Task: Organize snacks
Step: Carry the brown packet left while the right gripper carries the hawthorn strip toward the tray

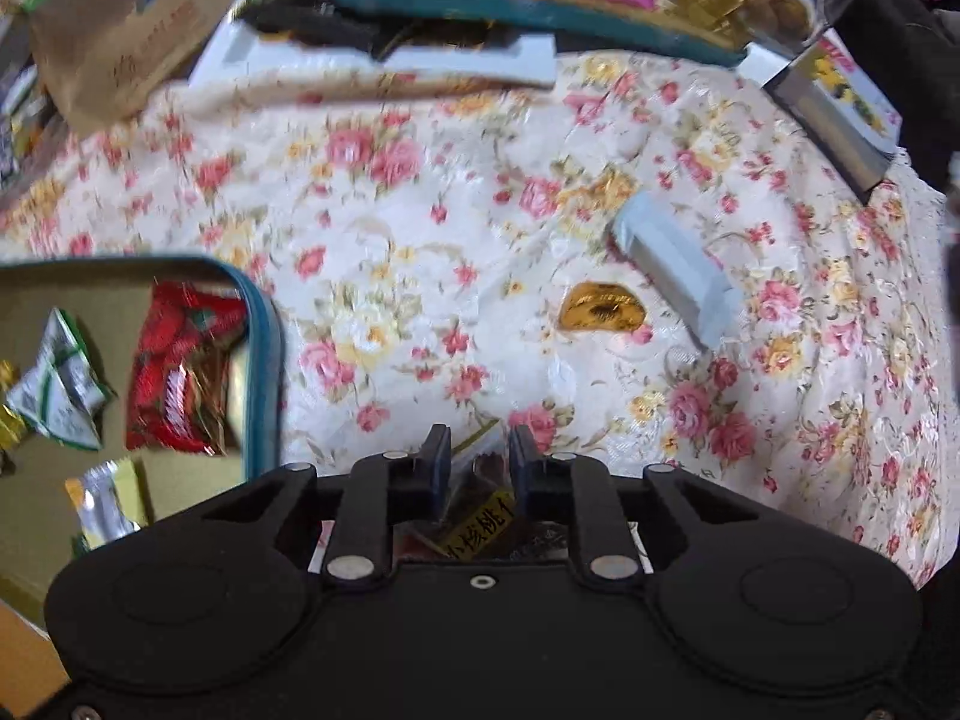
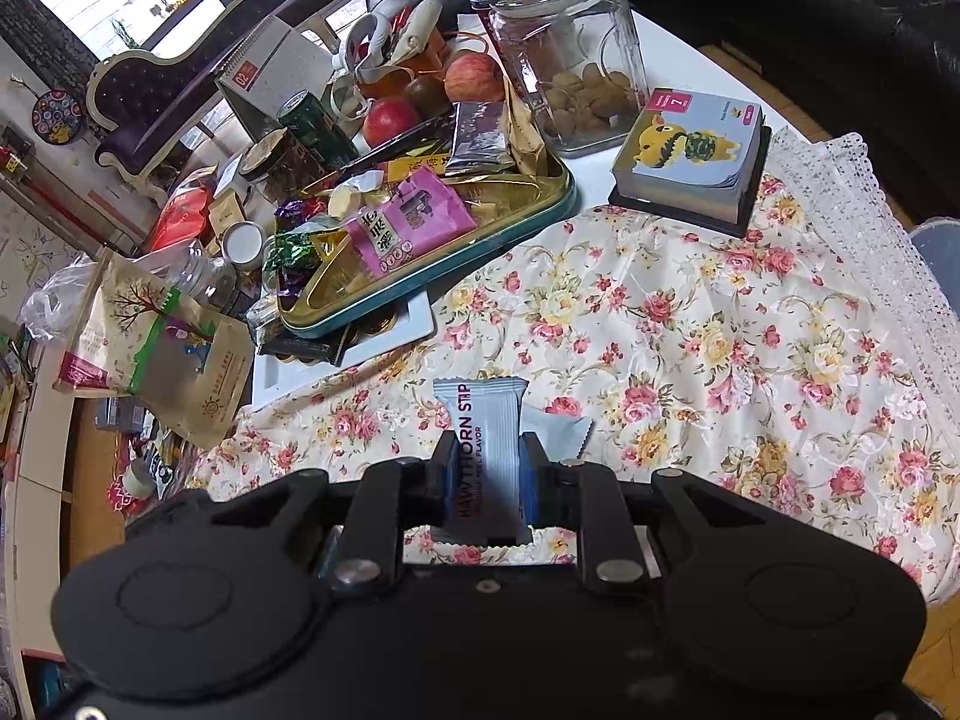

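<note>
My left gripper (image 1: 479, 450) is shut on a small dark snack packet (image 1: 480, 510) with a yellow label, held low over the floral cloth. A teal-rimmed tin (image 1: 264, 360) at its left holds a red candy packet (image 1: 180, 372), a white-green packet (image 1: 57, 390) and a yellow-silver one (image 1: 105, 501). A pale blue bar (image 1: 672, 264) and a gold-wrapped sweet (image 1: 603, 307) lie on the cloth ahead. My right gripper (image 2: 485, 450) is shut on a pale blue "Hawthorn Strip" bar (image 2: 489, 450). A second pale packet (image 2: 561, 431) lies just right of it.
A second teal tin (image 2: 480, 246) full of snacks, with a pink packet (image 2: 408, 222), sits at the back. Behind it are apples (image 2: 390, 117), a glass jar (image 2: 570, 54), a can (image 2: 315, 123) and a brown paper bag (image 2: 162, 348). A small picture book (image 2: 690, 156) lies right.
</note>
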`<state>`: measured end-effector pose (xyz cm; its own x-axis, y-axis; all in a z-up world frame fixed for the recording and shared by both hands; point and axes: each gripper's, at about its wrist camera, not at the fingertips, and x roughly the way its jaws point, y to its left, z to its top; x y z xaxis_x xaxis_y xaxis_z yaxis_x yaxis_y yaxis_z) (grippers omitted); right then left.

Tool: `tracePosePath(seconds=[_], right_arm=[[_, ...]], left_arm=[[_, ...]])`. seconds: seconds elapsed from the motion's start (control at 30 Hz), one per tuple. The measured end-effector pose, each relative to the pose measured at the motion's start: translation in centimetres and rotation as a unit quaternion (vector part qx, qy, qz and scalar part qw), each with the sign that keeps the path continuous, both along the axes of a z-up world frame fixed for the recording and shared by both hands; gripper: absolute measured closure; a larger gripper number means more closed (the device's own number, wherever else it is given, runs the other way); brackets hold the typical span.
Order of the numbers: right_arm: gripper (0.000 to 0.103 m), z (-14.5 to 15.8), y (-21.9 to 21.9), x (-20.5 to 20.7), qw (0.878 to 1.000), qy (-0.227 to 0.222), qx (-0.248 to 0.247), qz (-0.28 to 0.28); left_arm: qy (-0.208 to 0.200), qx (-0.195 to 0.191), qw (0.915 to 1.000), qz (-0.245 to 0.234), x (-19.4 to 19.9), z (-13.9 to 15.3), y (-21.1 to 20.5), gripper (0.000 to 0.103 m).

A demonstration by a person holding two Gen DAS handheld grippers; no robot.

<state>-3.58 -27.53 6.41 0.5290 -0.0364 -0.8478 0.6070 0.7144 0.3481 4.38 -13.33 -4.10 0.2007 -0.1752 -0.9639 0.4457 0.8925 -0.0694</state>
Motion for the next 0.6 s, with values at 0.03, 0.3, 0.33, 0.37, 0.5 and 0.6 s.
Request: tracePosePath(seconds=[0.03, 0.3, 0.33, 0.37, 0.5, 0.6], right_arm=[[0.081, 0.0, 0.0, 0.0, 1.000, 0.000, -0.001, 0.001], [0.081, 0.1, 0.2, 0.2, 1.000, -0.002, -0.002, 0.005], [0.081, 0.1, 0.3, 0.2, 1.000, -0.002, -0.003, 0.006], [0.081, 0.1, 0.3, 0.2, 1.000, -0.001, -0.003, 0.007], [0.081, -0.1, 0.5, 0.3, 1.000, 0.002, -0.004, 0.009], [0.081, -0.1, 0.5, 0.4, 1.000, 0.002, -0.003, 0.008]], left_arm=[[-0.015, 0.002, 0.9999, -0.002, -0.2, 0.5, 0.0, 0.068], [0.029, -0.021, 0.9967, 0.073, -1.0, 0.7, 2.2, 0.047], [0.040, -0.022, 0.9957, 0.080, -1.0, 0.5, 2.2, 0.047], [0.049, -0.020, 0.9948, 0.087, -1.0, 0.0, 2.2, 0.047], [0.055, -0.013, 0.9935, 0.099, -0.9, -0.8, 1.7, 0.047], [0.046, -0.006, 0.9931, 0.108, -0.6, -1.1, 1.2, 0.047]])
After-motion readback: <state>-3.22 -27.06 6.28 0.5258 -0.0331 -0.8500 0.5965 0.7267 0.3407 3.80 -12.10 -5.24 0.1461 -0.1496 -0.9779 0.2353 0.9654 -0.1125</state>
